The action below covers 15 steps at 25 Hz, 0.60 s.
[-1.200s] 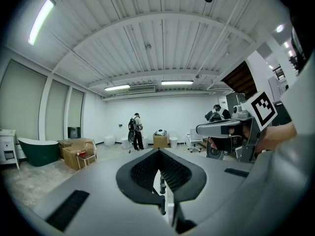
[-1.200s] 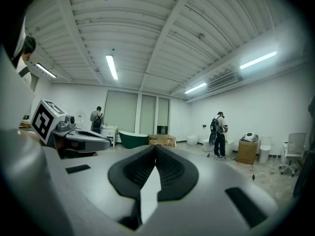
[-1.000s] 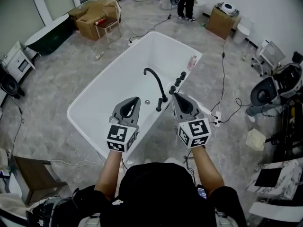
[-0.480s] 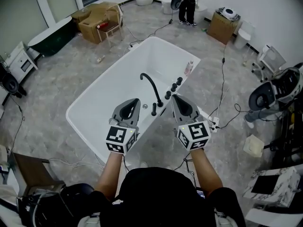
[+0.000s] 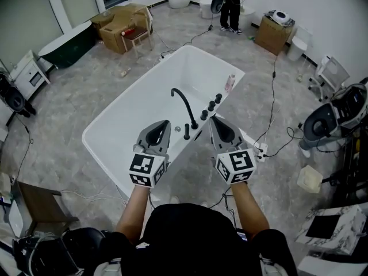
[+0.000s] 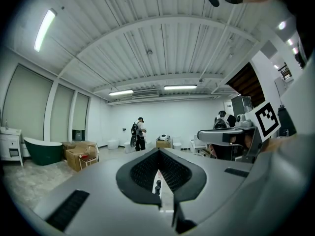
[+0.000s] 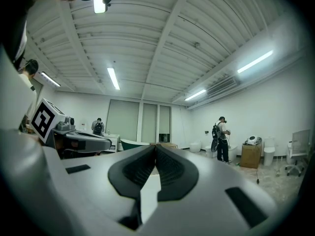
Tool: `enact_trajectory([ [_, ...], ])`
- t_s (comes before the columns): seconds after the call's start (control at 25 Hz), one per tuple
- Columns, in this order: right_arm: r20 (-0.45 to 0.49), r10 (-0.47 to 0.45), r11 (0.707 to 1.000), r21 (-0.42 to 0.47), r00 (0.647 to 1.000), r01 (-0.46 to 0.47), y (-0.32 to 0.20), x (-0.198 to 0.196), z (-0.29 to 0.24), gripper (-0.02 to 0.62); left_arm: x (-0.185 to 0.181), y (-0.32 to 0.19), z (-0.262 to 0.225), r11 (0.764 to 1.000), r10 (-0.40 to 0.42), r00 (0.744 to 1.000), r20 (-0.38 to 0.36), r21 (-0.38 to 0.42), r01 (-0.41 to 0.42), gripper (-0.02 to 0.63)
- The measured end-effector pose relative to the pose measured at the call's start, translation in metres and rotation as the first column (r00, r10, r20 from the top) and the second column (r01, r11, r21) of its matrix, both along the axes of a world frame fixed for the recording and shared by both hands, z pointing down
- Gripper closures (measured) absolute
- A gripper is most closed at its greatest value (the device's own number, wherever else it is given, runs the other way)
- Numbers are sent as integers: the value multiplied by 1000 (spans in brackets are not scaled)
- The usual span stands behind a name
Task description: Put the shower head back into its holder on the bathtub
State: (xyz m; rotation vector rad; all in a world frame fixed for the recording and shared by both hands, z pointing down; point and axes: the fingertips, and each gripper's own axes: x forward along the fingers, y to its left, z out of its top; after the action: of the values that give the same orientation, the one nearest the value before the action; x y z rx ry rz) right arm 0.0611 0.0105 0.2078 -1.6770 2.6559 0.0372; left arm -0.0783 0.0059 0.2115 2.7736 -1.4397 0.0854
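The white bathtub [image 5: 115, 125] lies slantwise in the head view, with a black arched faucet [image 5: 185, 104] and a row of black knobs [image 5: 211, 105] on its near rim. Beside the faucet's foot are two short black fittings [image 5: 187, 132]; I cannot tell which of them is the shower head or its holder. My left gripper [image 5: 166, 122] hovers shut and empty over the near rim. My right gripper [image 5: 212, 119] hovers shut and empty just right of the fittings. In the gripper views the left gripper [image 6: 158, 152] and right gripper [image 7: 155, 146] point level across the room.
A pale bottle [image 5: 230, 83] stands on the tub's far rim. Cables and a power strip [image 5: 261, 149] lie on the floor to the right. Cardboard boxes [image 5: 118, 25], a dark green tub [image 5: 66, 45], a person [image 5: 230, 4] and a chair [image 5: 330, 114] surround the bathtub.
Both grippers have risen a little and stay side by side, still shut. The tub and faucet have slid slightly left and up in the head view.
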Motion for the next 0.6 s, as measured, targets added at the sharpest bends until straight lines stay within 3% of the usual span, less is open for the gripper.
enact_trajectory([
  [0.6,-1,7,1000,-3,1000,-7,15,4,0,572,5,16,-1,1000,0,1000,28,27,-1,592],
])
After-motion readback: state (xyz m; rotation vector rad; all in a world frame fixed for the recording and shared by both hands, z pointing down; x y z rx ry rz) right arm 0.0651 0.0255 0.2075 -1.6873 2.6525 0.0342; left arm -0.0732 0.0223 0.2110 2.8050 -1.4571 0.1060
